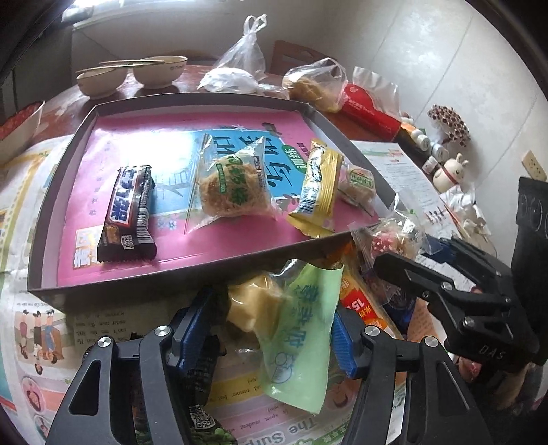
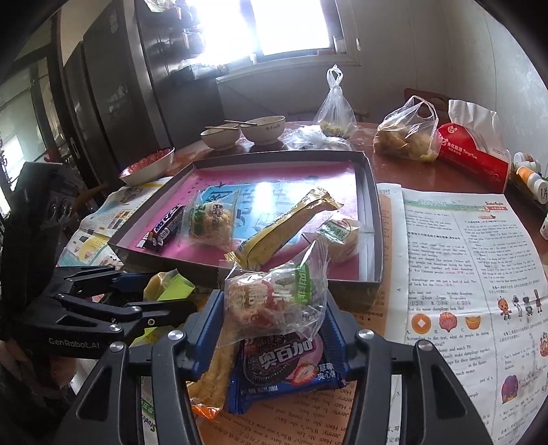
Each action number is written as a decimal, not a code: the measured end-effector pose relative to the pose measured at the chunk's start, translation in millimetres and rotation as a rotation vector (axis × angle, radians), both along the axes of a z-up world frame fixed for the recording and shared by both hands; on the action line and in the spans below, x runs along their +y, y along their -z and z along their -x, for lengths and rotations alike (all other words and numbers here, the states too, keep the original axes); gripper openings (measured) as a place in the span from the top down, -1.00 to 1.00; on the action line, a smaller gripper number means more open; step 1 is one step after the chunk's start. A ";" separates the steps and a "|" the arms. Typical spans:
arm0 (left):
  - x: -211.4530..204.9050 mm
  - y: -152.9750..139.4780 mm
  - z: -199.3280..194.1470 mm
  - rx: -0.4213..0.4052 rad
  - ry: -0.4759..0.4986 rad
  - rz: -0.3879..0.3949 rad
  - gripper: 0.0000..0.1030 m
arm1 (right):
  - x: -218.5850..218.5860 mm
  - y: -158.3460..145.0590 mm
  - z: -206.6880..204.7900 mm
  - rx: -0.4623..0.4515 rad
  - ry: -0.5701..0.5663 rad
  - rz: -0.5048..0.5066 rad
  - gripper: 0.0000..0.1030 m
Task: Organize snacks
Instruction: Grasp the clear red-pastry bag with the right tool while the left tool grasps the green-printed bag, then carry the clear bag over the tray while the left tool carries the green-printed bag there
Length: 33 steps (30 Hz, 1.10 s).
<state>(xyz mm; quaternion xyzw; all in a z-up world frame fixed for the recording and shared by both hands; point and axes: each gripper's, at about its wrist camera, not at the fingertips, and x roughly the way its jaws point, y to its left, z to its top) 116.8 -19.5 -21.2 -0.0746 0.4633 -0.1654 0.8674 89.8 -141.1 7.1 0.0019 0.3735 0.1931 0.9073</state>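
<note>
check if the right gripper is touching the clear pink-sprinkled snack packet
Touching: the right wrist view shows the right gripper with both blue pads pressed on the clear snack packet.

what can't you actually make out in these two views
- Snacks under the green packet, left wrist view: covered by it and the left gripper.
- Orange packet, right wrist view: mostly hidden behind the right gripper and the blue cookie pack.
- Contents of the two bowls: too far away to tell.
- Window, right wrist view: washed out by glare.
</note>
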 end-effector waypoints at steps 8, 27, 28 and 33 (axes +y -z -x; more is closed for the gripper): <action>3.6 0.2 1.7 -0.007 -0.023 -0.003 0.31 | -2.9 -3.5 0.2 -0.010 0.003 -0.010 -0.03; 50.3 -59.6 2.8 -0.153 -0.106 0.071 0.32 | 1.6 -31.4 -8.9 -0.078 0.024 -0.037 0.01; 52.4 -61.6 0.8 -0.158 -0.113 0.071 0.32 | 2.5 -33.2 -10.4 -0.083 0.026 -0.038 0.01; 58.9 -69.0 -10.0 -0.186 -0.145 0.050 0.31 | 6.7 -40.0 -15.9 -0.104 0.023 -0.043 0.01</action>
